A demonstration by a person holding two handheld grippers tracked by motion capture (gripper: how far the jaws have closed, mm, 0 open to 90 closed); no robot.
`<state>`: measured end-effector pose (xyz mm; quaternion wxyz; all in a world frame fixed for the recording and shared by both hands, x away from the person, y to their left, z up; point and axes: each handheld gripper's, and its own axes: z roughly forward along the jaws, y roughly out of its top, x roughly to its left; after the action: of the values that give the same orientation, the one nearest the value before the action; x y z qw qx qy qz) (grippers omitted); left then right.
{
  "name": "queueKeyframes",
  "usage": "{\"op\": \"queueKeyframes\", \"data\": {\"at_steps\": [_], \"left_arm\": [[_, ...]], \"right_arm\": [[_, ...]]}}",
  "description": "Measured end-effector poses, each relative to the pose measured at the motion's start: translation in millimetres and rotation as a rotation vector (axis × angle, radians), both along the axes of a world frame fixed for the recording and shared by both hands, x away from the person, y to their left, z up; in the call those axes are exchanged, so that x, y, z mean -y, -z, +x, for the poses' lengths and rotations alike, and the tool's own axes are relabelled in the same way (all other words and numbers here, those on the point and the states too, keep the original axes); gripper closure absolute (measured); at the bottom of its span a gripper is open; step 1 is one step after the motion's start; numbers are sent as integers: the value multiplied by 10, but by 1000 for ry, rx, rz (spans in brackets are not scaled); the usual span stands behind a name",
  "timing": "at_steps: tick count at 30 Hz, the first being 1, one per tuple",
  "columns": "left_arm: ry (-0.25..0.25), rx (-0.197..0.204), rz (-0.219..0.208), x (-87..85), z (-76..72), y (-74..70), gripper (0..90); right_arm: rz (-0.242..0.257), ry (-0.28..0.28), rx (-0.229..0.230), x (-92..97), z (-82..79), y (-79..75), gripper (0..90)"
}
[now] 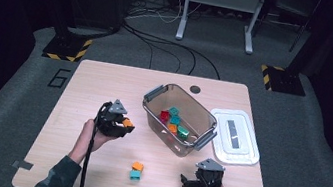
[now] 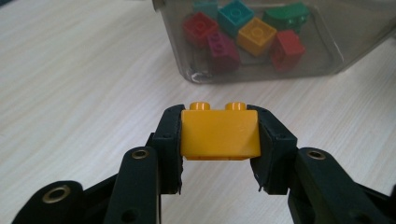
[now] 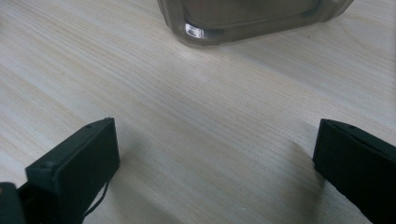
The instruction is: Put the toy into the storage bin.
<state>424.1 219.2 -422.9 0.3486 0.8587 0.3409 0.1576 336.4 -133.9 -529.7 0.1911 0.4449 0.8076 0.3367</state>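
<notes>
Orange plastic building brick (image 2: 220,133) with two studs sits clenched between the pads of the left tongs (image 1: 121,126), lifted above the pale wooden table (image 1: 84,90) and facing the clear plastic bin (image 1: 153,102). Nearest the person, the right tongs (image 1: 189,184) hover released over bare wood, nothing between the jaws. Between the two hands, one small orange brick (image 1: 137,166) and one teal brick (image 1: 135,174) lie touching each other on the table. Judging by this, the sorting is well along: at least six bricks already lie in the bin, among them red, teal, yellow-orange, green and magenta, one is on its way, and two are left. Beyond the bin, to its right, lies one white lid (image 1: 236,135).
</notes>
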Motion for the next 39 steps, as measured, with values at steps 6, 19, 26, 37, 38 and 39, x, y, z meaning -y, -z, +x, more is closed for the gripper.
{"op": "queueKeyframes", "data": {"at_steps": [6,19,26,37,38,39], "left_arm": [[-4,39,2,-13,51,-227,587],[14,120,28,114,179,-648,586],[31,131,22,220,318,-807,586],[54,130,29,460,562,-933,586],[64,127,26,486,595,-933,586],[71,120,13,502,615,-927,586]], "right_arm": [[1,-2,-1,0,1,0,0],[0,1,0,0,0,0,0],[1,-1,0,0,1,0,0],[1,1,0,0,1,0,0],[2,2,-1,-1,0,0,0],[3,3,-1,-2,0,0,0]]}}
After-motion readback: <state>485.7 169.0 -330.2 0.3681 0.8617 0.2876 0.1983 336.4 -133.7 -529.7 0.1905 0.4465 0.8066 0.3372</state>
